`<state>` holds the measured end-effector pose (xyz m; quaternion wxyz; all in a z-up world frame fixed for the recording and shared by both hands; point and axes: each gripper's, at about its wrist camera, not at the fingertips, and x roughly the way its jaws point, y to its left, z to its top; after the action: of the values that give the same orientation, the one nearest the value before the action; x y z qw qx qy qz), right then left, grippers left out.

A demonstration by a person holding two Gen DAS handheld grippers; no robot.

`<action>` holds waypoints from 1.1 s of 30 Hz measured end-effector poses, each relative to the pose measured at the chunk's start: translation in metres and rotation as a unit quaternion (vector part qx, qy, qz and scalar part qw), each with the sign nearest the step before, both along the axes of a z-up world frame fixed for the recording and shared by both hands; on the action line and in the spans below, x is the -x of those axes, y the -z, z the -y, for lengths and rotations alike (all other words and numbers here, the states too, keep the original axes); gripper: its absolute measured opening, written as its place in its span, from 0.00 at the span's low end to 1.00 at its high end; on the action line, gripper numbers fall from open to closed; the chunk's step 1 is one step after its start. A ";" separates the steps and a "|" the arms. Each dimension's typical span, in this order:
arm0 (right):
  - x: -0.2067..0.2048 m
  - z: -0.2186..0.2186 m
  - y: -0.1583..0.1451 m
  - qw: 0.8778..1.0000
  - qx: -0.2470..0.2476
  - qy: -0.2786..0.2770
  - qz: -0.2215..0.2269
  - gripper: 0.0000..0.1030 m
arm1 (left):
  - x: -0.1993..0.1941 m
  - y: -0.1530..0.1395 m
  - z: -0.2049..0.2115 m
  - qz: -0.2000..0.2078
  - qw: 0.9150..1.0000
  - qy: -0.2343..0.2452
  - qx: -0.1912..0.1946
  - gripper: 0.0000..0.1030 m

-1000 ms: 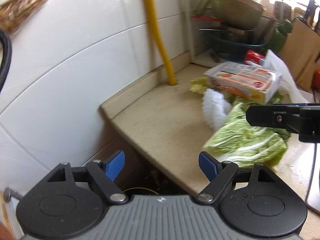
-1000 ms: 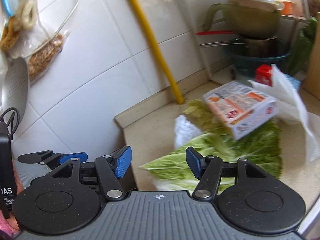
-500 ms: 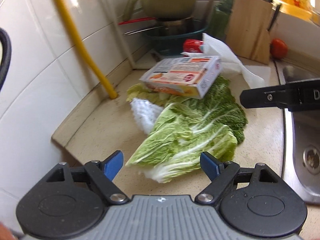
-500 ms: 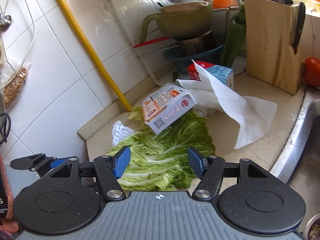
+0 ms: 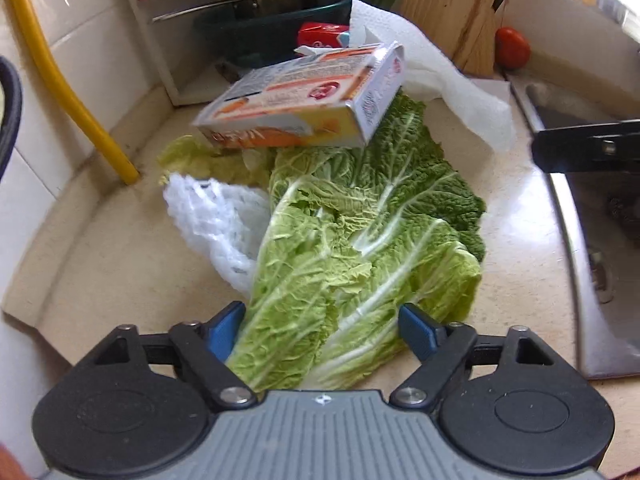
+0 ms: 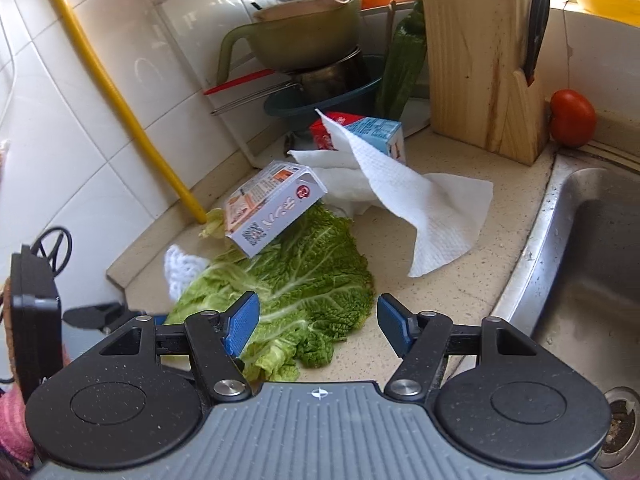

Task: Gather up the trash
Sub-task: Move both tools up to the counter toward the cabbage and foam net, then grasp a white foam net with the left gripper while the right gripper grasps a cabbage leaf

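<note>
Trash lies on the beige counter (image 5: 120, 256): green cabbage leaves (image 5: 344, 248), a white mesh net (image 5: 216, 220), a white-orange carton (image 5: 304, 104) resting on the leaves, a white paper towel (image 6: 416, 208) and a red-blue carton (image 6: 368, 132) behind it. My left gripper (image 5: 324, 328) is open, its blue pads on either side of the near end of the leaves. My right gripper (image 6: 316, 320) is open and empty above the right part of the cabbage leaves (image 6: 304, 280). The right gripper's finger shows at the left wrist view's right edge (image 5: 588, 146).
A yellow pipe (image 6: 120, 100) runs down the tiled wall. Stacked pots and a basin (image 6: 320, 72) stand at the back corner, beside a wooden knife block (image 6: 480, 60) and a tomato (image 6: 572, 118). A steel sink (image 6: 592, 264) lies to the right.
Both grippers swung right from the wall and counter edge toward the trash pile and came closer; the left now straddles the cabbage. Both stayed open.
</note>
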<state>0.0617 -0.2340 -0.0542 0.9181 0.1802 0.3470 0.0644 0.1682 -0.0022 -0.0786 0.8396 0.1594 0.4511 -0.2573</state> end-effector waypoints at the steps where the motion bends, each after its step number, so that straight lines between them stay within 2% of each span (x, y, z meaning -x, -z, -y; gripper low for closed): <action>1: -0.001 -0.001 0.000 1.000 0.002 0.003 0.000 0.69 | 0.006 -0.003 -0.002 -0.002 1.000 0.012 0.008 0.66; 2: -0.003 -0.002 -0.001 1.000 0.004 0.006 0.000 0.68 | 0.013 -0.008 -0.004 -0.009 1.000 0.024 0.018 0.59; 3: -0.006 -0.004 -0.001 1.000 0.005 0.007 -0.002 0.68 | 0.021 -0.014 -0.007 -0.023 0.998 0.036 0.040 0.58; 6: -0.015 -0.011 0.002 1.000 0.009 -0.007 -0.015 0.67 | 0.044 -0.034 -0.016 -0.044 0.990 0.084 0.106 0.58; 8: -0.022 -0.017 0.005 0.999 0.007 -0.019 -0.030 0.69 | 0.051 -0.036 -0.016 -0.060 0.984 0.103 0.133 0.58; 9: -0.025 -0.020 0.007 0.999 0.001 -0.026 -0.036 0.69 | 0.053 -0.034 -0.015 -0.061 0.983 0.105 0.138 0.58; 12: -0.039 -0.033 0.010 0.997 -0.018 -0.043 -0.054 0.75 | 0.049 -0.022 -0.012 -0.069 0.987 0.079 0.124 0.58; 14: -0.046 -0.046 0.010 0.997 -0.016 -0.058 -0.058 0.79 | 0.047 -0.019 -0.015 -0.075 0.986 0.068 0.135 0.58; 17: -0.051 -0.065 0.013 0.995 0.005 -0.072 -0.062 0.81 | 0.052 -0.023 -0.014 -0.068 0.984 0.082 0.146 0.58; 21: -0.056 -0.082 0.024 0.992 0.026 -0.085 -0.091 0.82 | 0.058 -0.028 -0.011 -0.062 0.978 0.109 0.167 0.58; 24: -0.056 -0.080 0.035 0.991 0.052 -0.071 -0.103 0.64 | 0.060 -0.030 -0.011 -0.061 0.976 0.118 0.170 0.58; 28: -0.053 -0.056 0.035 0.991 0.005 -0.075 -0.108 0.29 | 0.054 -0.034 -0.028 -0.061 0.978 0.098 0.175 0.59; 33: -0.040 -0.037 0.029 0.991 -0.034 -0.072 -0.110 0.18 | 0.039 -0.050 -0.054 -0.033 0.980 0.055 0.188 0.61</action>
<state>0.1021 -0.1967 -0.0834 0.8609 0.1916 0.4552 0.1218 0.1289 0.0517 -0.0283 0.8236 0.0145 0.4130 -0.3885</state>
